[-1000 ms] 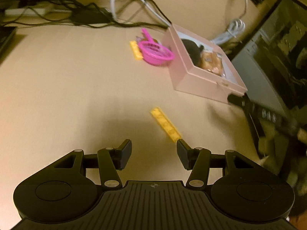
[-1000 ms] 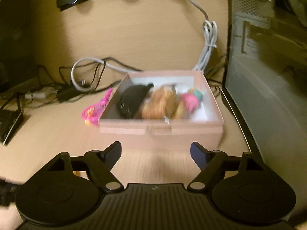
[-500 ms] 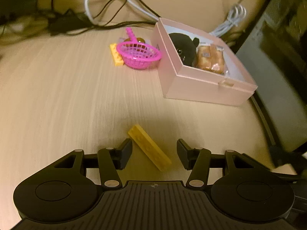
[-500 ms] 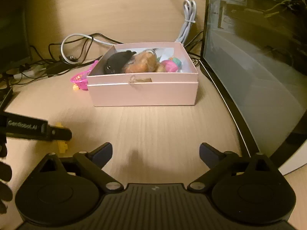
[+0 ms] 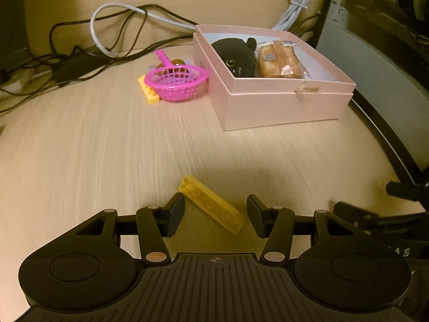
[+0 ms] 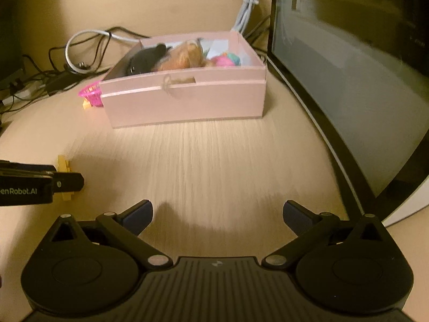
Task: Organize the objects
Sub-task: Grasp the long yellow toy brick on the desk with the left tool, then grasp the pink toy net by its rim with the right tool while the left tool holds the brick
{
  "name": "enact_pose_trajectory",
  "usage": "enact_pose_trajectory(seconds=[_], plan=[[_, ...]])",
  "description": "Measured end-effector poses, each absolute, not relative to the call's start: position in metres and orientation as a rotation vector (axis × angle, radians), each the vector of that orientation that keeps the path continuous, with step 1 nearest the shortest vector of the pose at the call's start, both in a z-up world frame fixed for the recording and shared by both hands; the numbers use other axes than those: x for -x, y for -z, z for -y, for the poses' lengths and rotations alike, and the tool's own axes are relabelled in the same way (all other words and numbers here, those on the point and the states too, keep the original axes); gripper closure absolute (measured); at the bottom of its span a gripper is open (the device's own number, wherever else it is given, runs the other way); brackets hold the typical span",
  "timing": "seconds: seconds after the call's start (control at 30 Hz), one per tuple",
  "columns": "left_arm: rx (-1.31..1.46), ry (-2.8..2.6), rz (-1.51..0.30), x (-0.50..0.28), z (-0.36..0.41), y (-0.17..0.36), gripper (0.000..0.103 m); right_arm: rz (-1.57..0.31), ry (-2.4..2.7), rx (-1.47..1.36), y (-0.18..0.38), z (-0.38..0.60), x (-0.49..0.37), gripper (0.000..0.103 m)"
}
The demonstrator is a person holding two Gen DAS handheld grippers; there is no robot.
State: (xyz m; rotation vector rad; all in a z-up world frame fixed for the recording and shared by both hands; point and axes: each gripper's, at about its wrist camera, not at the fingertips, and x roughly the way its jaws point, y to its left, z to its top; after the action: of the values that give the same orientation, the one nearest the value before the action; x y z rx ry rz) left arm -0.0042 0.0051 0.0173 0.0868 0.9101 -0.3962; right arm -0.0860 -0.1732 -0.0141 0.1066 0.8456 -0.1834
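Observation:
A long yellow brick (image 5: 211,204) lies flat on the wooden desk, slanted between the two open fingers of my left gripper (image 5: 215,212), untouched by the pads as far as I can tell. It shows partly behind the left gripper in the right wrist view (image 6: 64,163). An open pink box (image 5: 281,99) holds a black plush (image 5: 236,56) and a packaged pastry (image 5: 278,60); it also shows in the right wrist view (image 6: 185,102). My right gripper (image 6: 217,217) is open and empty over bare desk in front of the box.
A pink toy basket (image 5: 177,81) and a second yellow brick (image 5: 147,91) sit left of the box. Cables (image 5: 112,29) run along the back. A dark computer case (image 6: 348,67) stands at the right. The right gripper shows at the right edge of the left wrist view (image 5: 380,214).
My left gripper has lowered and closed in on the yellow brick, which now lies between its fingers. My right gripper has pulled back from the pink box and sunk toward the desk.

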Motion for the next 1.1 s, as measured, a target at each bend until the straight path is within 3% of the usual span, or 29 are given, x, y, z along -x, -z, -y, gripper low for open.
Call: enact_pose_trajectory(seconds=[0.2,0.27,0.33,0.37,0.9,1.1], plan=[[-0.113,0.394,-0.897,0.005,0.0,-0.016,0.05,-0.854,0.192,-0.102,0.02,0.172,0.091,0.0],[-0.14,0.38,-0.883,0.007,0.002,-0.015,0.059,-0.85,0.193,-0.101,0.02,0.172,0.091,0.0],[-0.139,0.35,-0.881,0.005,-0.001,-0.016,0.08,-0.844,0.195,-0.103,0.021,0.173,0.092,0.0],[-0.12,0.342,-0.888,0.004,-0.005,-0.016,0.083,-0.843,0.195,-0.103,0.021,0.173,0.093,0.0],[0.1,0.372,-0.919,0.013,-0.07,-0.029,0.084,-0.898,0.055,-0.067,0.017,0.162,0.072,0.0],[0.165,0.343,-0.923,0.015,-0.1,-0.03,0.084,-0.837,0.019,0.022,0.005,0.131,0.061,0.0]])
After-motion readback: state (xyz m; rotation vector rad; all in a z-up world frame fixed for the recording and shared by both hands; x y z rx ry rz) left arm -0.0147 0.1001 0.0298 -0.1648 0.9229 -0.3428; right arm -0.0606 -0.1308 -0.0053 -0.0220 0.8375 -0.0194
